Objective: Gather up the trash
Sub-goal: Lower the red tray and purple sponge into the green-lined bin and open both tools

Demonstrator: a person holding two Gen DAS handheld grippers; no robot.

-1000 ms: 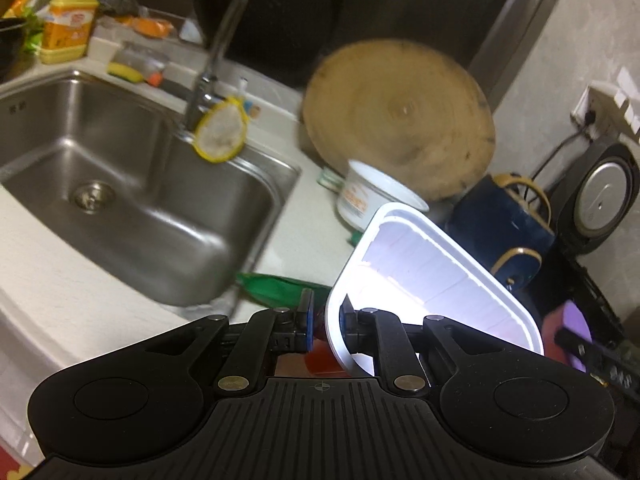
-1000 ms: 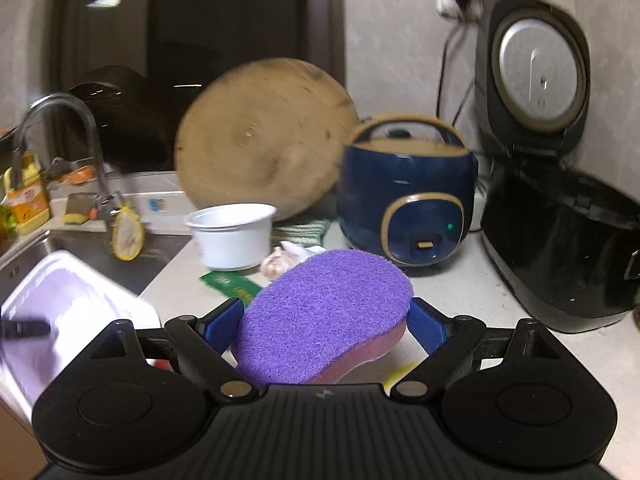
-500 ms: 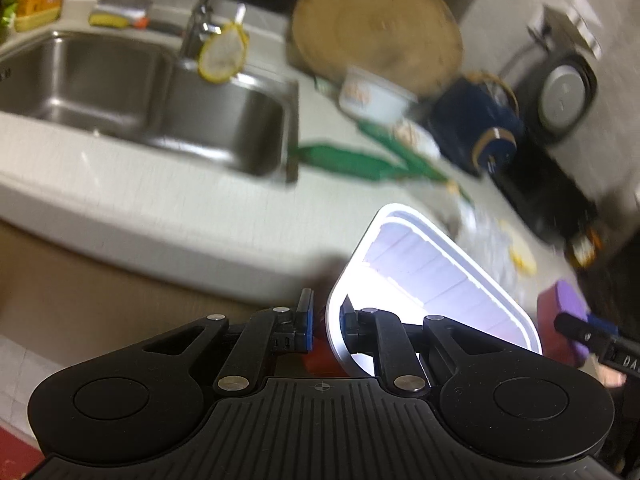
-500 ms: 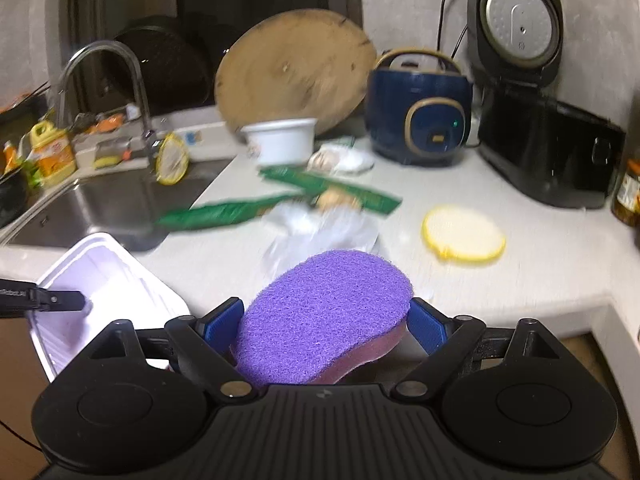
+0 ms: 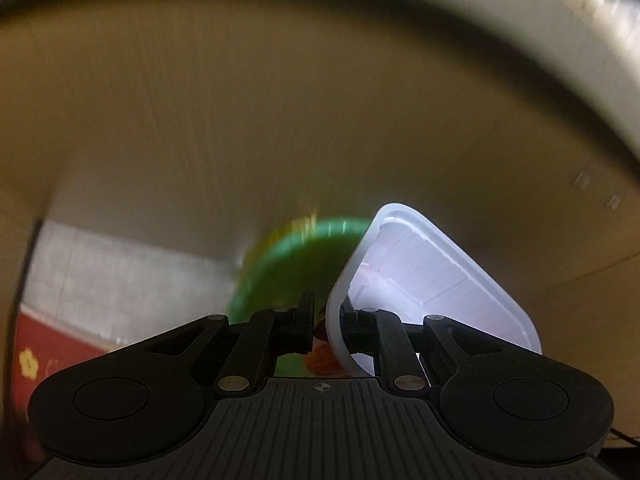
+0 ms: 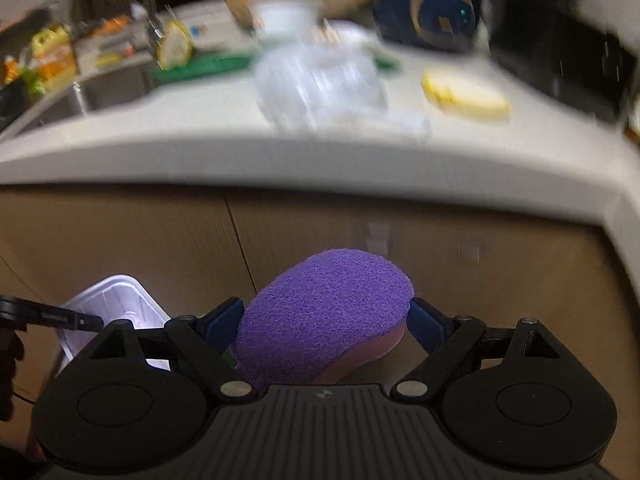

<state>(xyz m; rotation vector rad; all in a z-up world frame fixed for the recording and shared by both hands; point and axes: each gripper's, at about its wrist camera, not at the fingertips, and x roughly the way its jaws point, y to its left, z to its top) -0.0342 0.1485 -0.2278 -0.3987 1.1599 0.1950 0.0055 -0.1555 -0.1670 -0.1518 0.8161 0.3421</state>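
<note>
My left gripper (image 5: 327, 330) is shut on the rim of a white plastic tray (image 5: 432, 280), held below the counter in front of the brown cabinet. A blurred green round thing (image 5: 292, 264) lies under it near the floor. My right gripper (image 6: 326, 320) is shut on a purple sponge (image 6: 324, 316) with a pink underside, held below the counter edge. The same white tray (image 6: 116, 304) and the left gripper's finger (image 6: 60, 316) show at the lower left of the right wrist view.
The white counter (image 6: 200, 152) runs above, with crumpled clear plastic (image 6: 320, 84), green wrappers (image 6: 204, 66), a yellow pad (image 6: 466, 96), a white bowl (image 6: 286, 14) and a blue cooker (image 6: 432, 8). The sink (image 6: 60, 100) is at left. Brown cabinet doors (image 6: 480, 280) stand ahead; red floor (image 5: 52, 356) below.
Both grippers have dropped from above the counter to below its edge, in front of the cabinet. Each keeps its hold, the left on the tray and the right on the sponge.
</note>
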